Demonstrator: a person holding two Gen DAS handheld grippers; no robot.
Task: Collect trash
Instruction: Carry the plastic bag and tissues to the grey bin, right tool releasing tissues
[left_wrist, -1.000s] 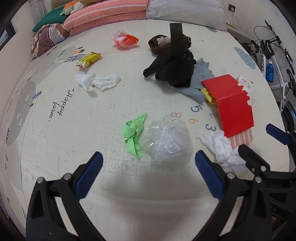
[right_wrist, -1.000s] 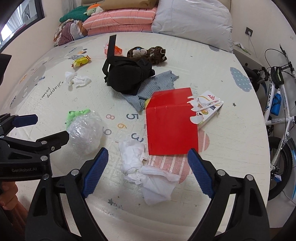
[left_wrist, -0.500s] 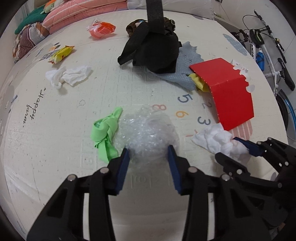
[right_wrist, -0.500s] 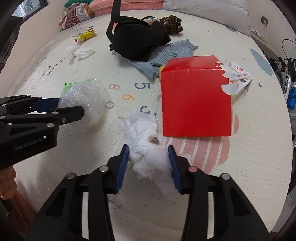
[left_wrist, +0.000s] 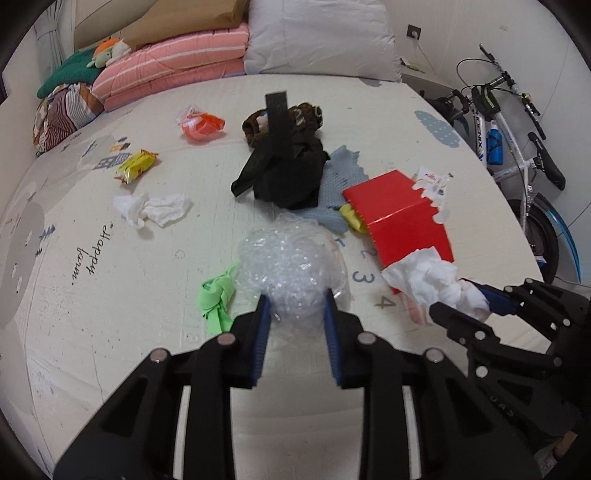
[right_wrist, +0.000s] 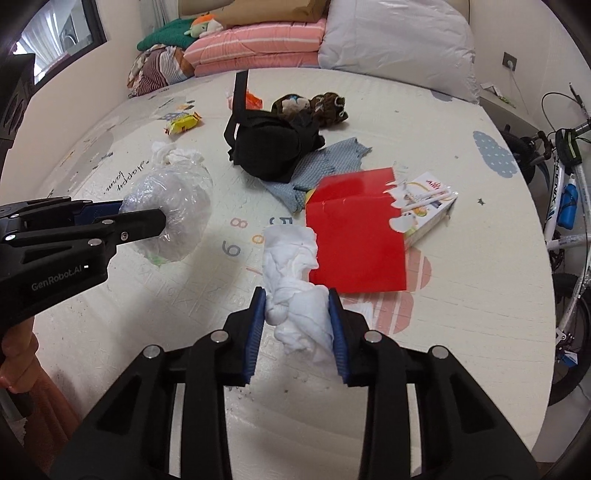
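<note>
My left gripper (left_wrist: 297, 317) is shut on a clear crumpled plastic ball (left_wrist: 291, 269) and holds it above the cream play mat (left_wrist: 110, 295). The ball also shows in the right wrist view (right_wrist: 173, 210). My right gripper (right_wrist: 297, 317) is shut on a wad of white tissue (right_wrist: 295, 288), lifted off the mat; it also shows in the left wrist view (left_wrist: 432, 284). Other litter lies on the mat: a green scrap (left_wrist: 218, 299), a white tissue (left_wrist: 155, 208), a yellow wrapper (left_wrist: 135, 168), an orange wrapper (left_wrist: 201, 125).
A red folded card (left_wrist: 402, 218) lies at the right, with a white carton (right_wrist: 424, 214) beside it. A black bag (left_wrist: 288, 173), grey cloth (right_wrist: 321, 166) and brown plush (right_wrist: 314, 105) sit mid-mat. Pillows and bedding line the back. A bicycle (left_wrist: 517, 147) stands at the right.
Both grippers closed from wide open onto their items, the left on the plastic ball, the right on the tissue wad, then lifted them off the mat.
</note>
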